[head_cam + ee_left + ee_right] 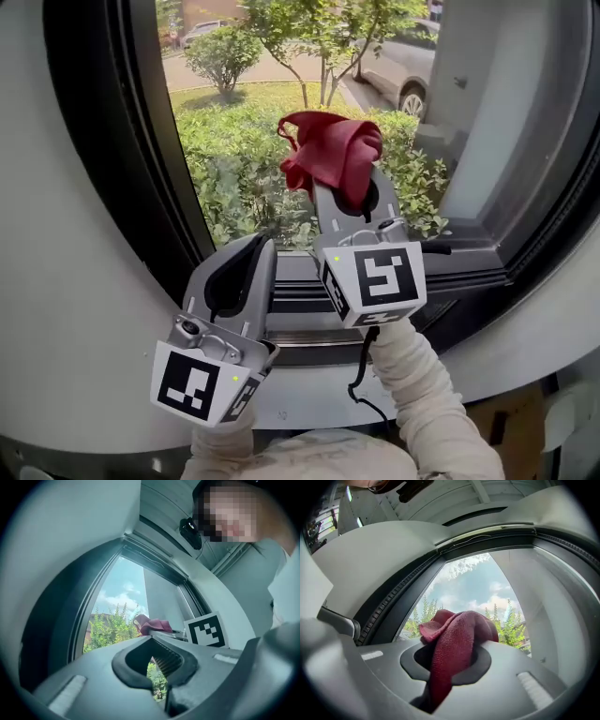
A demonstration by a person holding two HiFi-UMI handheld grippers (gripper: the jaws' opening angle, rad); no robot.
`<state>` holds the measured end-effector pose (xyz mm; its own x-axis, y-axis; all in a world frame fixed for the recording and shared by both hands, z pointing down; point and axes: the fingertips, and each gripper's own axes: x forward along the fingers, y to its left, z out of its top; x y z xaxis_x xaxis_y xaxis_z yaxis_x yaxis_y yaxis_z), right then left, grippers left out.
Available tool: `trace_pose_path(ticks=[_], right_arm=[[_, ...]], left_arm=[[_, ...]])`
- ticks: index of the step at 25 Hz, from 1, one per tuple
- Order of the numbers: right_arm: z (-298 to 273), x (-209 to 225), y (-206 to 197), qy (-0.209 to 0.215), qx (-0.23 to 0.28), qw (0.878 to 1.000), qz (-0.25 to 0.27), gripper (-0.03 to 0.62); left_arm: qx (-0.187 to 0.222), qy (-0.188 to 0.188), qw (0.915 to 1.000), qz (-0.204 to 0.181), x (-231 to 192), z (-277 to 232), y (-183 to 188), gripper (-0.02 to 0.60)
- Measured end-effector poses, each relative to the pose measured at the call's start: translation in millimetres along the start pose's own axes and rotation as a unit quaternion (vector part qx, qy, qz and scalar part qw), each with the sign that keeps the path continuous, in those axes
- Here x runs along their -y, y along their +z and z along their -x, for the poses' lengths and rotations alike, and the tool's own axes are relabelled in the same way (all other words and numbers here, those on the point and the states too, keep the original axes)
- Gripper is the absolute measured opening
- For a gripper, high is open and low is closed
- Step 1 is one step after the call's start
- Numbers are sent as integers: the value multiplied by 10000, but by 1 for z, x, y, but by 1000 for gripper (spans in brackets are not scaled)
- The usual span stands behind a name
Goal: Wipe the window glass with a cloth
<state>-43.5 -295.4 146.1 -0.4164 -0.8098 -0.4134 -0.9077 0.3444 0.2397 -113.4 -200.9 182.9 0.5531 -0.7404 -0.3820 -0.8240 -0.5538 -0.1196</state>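
A dark red cloth (330, 155) is bunched at the tip of my right gripper (345, 192), which is shut on it and held up against the window glass (281, 112). In the right gripper view the cloth (457, 641) bulges out between the closed jaws and hangs down through them. My left gripper (246, 251) sits lower and to the left, near the window's bottom frame, shut with nothing in it. From the left gripper view the cloth (151, 624) and the right gripper's marker cube (206, 631) show beyond the left gripper (157, 670).
The dark window frame (159, 178) curves down the left side, and the bottom rail (309, 300) runs under both grippers. White wall (66, 281) fills the left. Bushes and a parked car (412, 66) lie outside. A black cable (361, 370) hangs under the right gripper.
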Motion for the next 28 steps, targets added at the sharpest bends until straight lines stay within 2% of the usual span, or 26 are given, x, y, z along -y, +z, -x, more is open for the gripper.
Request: trace_pose_path(ticks=[7,12,16,21,28], right_arm=[[-21,-48,8,282,11,9996,-78,66],[-15,-61,-19,329,-193,9990,-218,66],[-11,-64,-30,391,-292,9987,-117,66],[4,-38,-31,270,-351,9990,-89,66],[34,38,-23,-167,-361,9991,-127,66]], left_arm=[[36,144,9999,38,-22,21,7,2],[28,143,9999,70,-31,25,5,2],[8,119,9999,59,-25,22,3,2],[2,67,10000,61,-10,14,2,2],[-8,-157,9998,77,28,-15,5,2]])
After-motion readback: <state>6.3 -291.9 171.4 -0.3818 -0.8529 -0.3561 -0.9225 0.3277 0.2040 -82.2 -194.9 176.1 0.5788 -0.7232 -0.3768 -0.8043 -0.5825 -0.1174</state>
